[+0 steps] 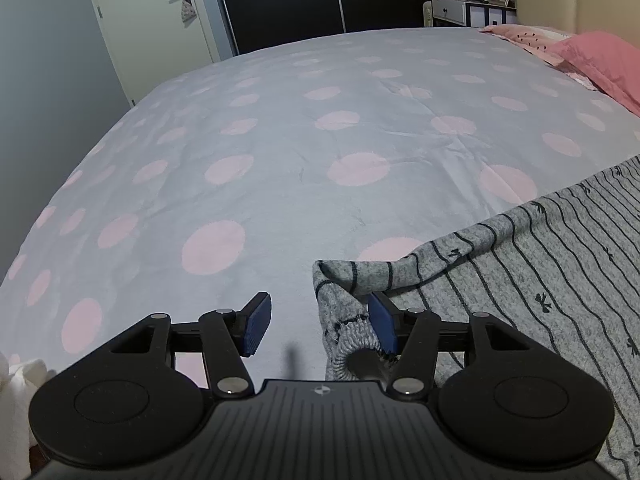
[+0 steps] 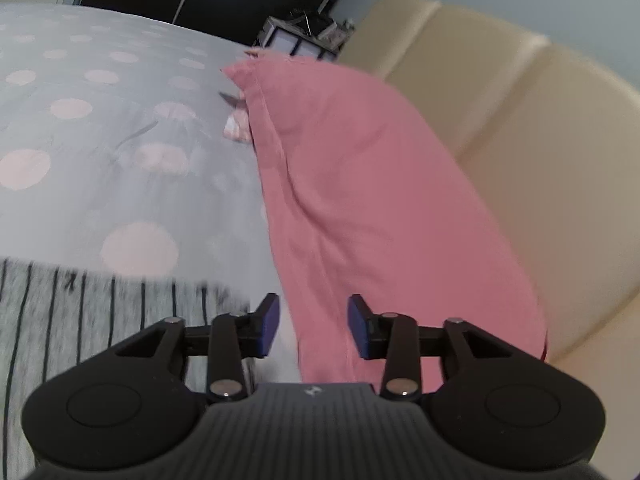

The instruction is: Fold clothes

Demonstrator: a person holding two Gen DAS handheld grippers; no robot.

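- Jaws of my left gripper (image 1: pixel 318 326) stand spread, the grey striped garment (image 1: pixel 540 280) bunched against the right-hand pad, not pinched
- Jaws of my right gripper (image 2: pixel 313 326) stand apart with nothing between them, over the pink pillow (image 2: pixel 380 200)
- Garment lies spread on the polka-dot bed cover (image 1: pixel 280 140), its far edge just left of my right gripper
- Cream headboard (image 2: pixel 520 140) rises behind the pillow
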